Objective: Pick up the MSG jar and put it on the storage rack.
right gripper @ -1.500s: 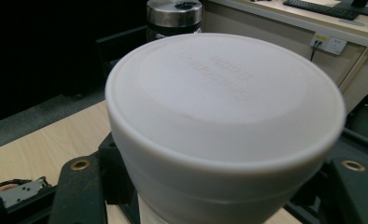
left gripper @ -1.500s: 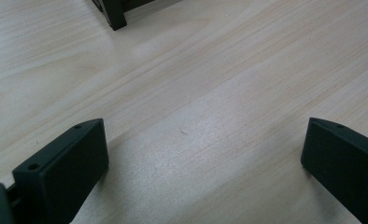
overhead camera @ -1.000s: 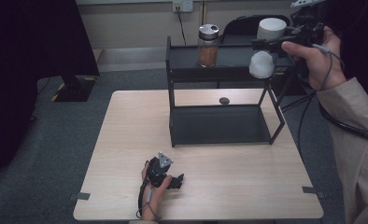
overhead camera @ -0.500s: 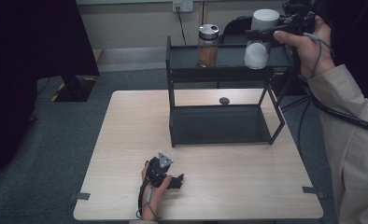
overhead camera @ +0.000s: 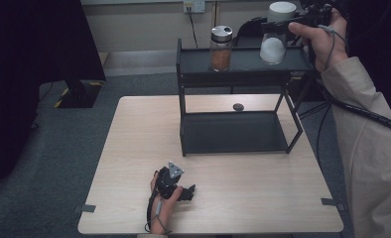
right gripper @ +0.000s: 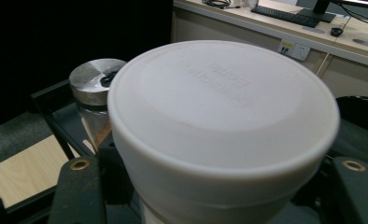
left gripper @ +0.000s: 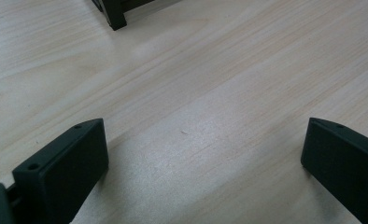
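White-lidded jar (overhead camera: pixel 274 42), clamped in the right gripper (overhead camera: pixel 279 24) just under the broad lid, jaws drawn in tight on either side of the neck, as seen in the right gripper view (right gripper: pixel 215 200). Held upright over the right end of the rack's top shelf (overhead camera: pixel 243 62); base possibly touching the shelf already, hard to tell from the high view. Judged light to middling in weight, with pale contents showing through clear walls. Looked stiff and smooth, probably plastic, so likely to slip if gripped low on the body. Best taken where it was, below the lid's overhang, which served as a stop. Stood near a metal-capped spice jar (overhead camera: pixel 221 48) on the same shelf, apart from it. Down on the desk (overhead camera: pixel 134 148), left gripper (overhead camera: pixel 176 184) rested with jaws spread wide and nothing between them.
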`<state>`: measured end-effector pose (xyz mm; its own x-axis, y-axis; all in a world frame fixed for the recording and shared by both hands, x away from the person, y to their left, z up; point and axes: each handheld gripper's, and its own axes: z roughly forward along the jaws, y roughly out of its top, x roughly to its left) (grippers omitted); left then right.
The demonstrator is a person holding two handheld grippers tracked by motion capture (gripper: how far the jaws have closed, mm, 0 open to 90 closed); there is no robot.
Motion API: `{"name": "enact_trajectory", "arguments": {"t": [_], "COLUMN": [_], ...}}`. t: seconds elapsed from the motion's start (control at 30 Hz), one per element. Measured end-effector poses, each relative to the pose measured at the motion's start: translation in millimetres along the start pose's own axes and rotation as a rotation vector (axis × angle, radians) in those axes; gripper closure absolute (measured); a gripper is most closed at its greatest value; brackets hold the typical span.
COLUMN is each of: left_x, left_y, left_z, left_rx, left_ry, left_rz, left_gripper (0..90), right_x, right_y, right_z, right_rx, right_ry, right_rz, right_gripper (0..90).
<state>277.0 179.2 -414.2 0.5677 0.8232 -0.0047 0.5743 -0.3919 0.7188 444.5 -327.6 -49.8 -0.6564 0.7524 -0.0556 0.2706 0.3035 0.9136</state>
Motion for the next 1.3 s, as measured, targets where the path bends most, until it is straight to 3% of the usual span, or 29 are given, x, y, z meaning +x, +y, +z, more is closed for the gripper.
{"name": "enact_trajectory", "arguments": {"t": [0.7,0.97,1.3], "left_x": [0.0,0.0,0.0], "left_y": [0.0,0.0,0.0], "left_z": [0.0,0.0,0.0], "left_rx": [0.0,0.0,0.0], "left_ry": [0.0,0.0,0.0], "left_rz": [0.0,0.0,0.0], "left_gripper": [0.0,0.0,0.0], "right_x": [-11.3,-11.9,-13.1], "right_y": [-5.4,-8.4,-12.7], "right_z": [31.5,38.4,40.1], "right_rx": [0.043,0.061,0.044], "right_ry": [-0.018,-0.023,-0.022], "right_rz": [0.027,0.042,0.073], "right_gripper": [33.6,33.6,33.5]}}
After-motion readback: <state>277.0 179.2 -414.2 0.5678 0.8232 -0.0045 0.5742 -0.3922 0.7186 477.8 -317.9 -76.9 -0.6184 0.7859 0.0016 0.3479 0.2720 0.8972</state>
